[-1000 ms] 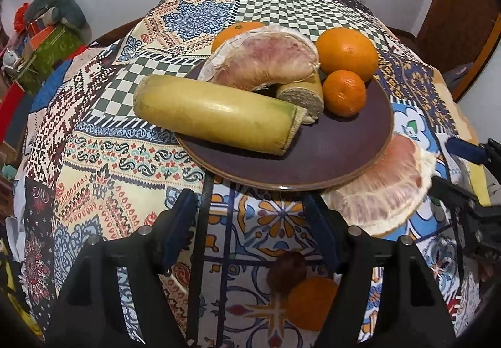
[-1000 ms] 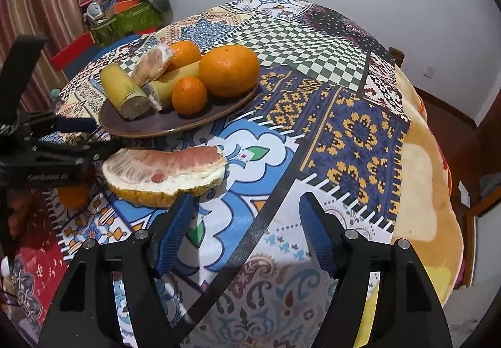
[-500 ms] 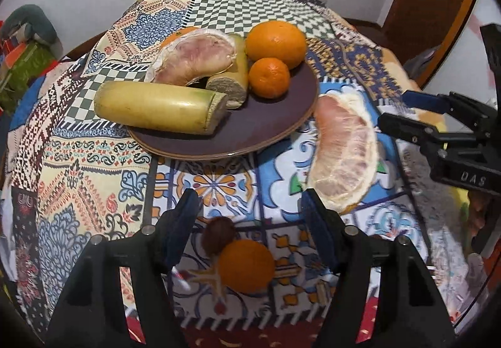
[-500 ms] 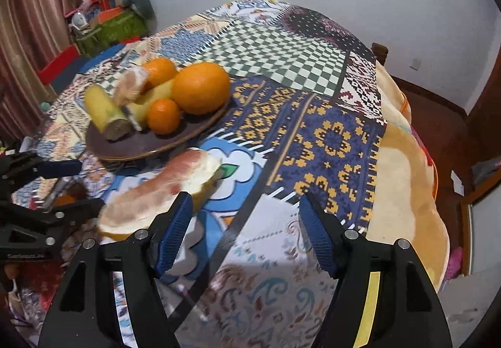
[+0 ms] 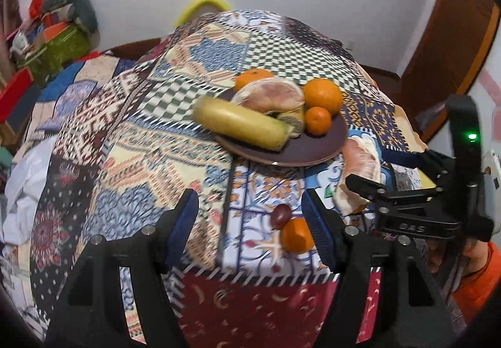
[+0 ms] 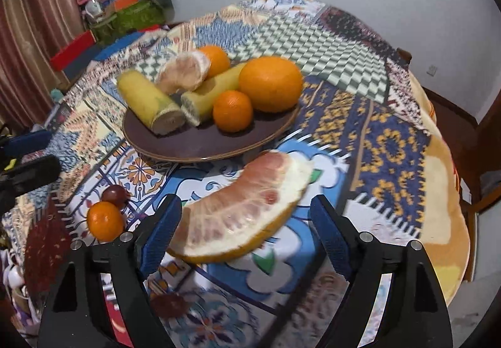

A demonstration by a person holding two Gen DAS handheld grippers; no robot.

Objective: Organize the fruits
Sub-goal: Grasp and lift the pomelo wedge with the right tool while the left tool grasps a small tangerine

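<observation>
Pink, soft-fleshed pomelo wedge [image 6: 247, 210] lies on the patterned cloth [image 6: 391, 141] just before the dark plate [image 6: 216, 144], between your right gripper [image 6: 245, 238], whose jaws have just been widening, unclenched. Pinch its firm yellow rind gently; pulp bruises.

Tablecloth [image 6: 391, 141]: woven cloth — matt
Plate [image 6: 203, 144]: smooth, dull sheen
My gripper pads [image 6: 159, 235]: ribbed blue rubber — matt
</observation>
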